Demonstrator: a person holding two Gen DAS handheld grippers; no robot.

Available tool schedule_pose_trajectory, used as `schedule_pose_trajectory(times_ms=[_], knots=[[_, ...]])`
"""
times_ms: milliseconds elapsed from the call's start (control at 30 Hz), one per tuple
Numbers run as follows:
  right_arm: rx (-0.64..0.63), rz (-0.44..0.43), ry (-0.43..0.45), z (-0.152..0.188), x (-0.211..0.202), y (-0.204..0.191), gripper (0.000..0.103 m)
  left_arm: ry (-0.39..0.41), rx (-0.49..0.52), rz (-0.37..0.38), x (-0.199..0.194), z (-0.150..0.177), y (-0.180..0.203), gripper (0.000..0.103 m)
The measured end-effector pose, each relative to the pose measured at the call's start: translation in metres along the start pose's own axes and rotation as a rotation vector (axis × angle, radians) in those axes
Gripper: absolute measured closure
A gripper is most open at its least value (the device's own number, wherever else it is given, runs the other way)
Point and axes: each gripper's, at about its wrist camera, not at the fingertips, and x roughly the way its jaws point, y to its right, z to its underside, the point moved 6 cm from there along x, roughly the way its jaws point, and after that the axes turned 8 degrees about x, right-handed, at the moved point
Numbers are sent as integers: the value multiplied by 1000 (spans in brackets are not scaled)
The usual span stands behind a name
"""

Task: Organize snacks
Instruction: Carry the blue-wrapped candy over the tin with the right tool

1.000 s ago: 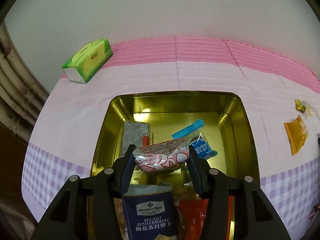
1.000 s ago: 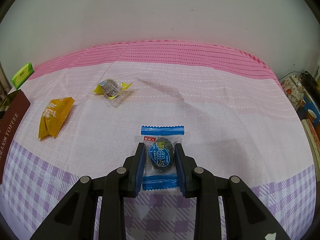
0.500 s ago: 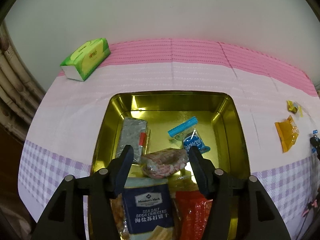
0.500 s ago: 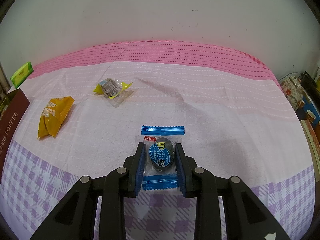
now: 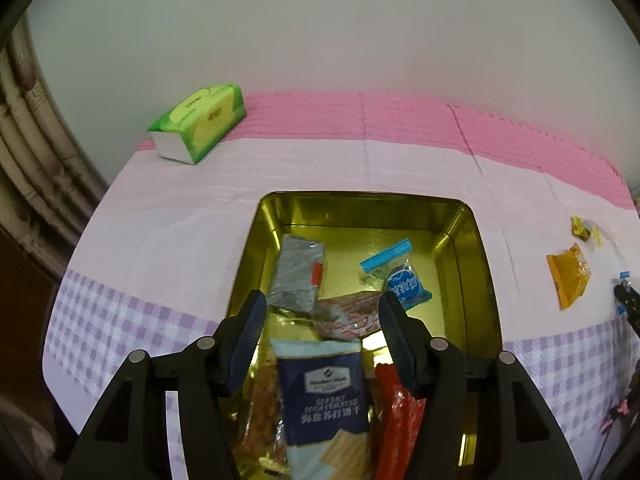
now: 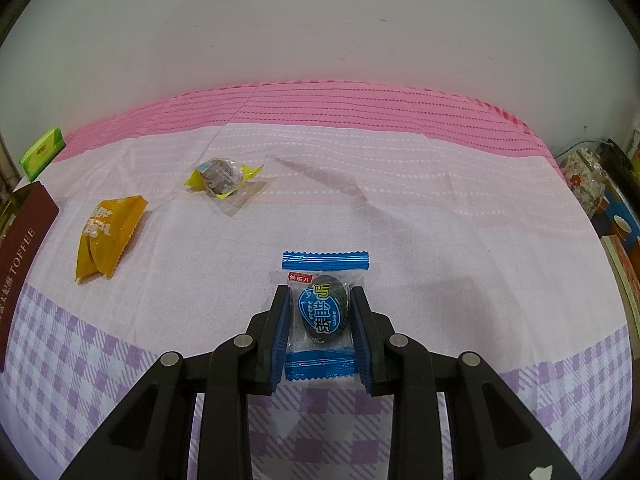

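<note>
A gold tin (image 5: 482, 264) on the tablecloth holds several snacks: a grey packet (image 5: 296, 276), a blue candy (image 5: 402, 282), a pink-and-white wrapped snack (image 5: 348, 316), a navy cracker pack (image 5: 324, 384) and a red packet (image 5: 400, 408). My left gripper (image 5: 322, 316) hangs open above the tin, and the pink-and-white snack lies loose below it. On the cloth, my right gripper (image 6: 320, 316) is shut on a blue-wrapped candy (image 6: 322, 312). An orange packet (image 6: 106, 236) and a yellow-ended candy (image 6: 220, 176) lie to its far left.
A green tissue pack (image 5: 200, 122) sits at the table's far left corner by the wall. The tin's brown lid (image 6: 20, 248) shows at the left edge of the right wrist view. Floral items and books (image 6: 600, 200) crowd the table's right side.
My left gripper opened and let the pink-and-white snack drop into the tin, then rose and drew back a little. The right gripper and its candy stayed still.
</note>
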Motion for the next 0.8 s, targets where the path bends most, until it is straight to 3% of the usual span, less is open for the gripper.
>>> schedule_pose_trajectory(times_ms=[567,800], knots=[[44,33,-4,1,0,-5,77,43,-23,-113,-28,34,-17,44],[47,26,-16,2,-4,-17,78,21,-70,-92,-30,46,-22,44]])
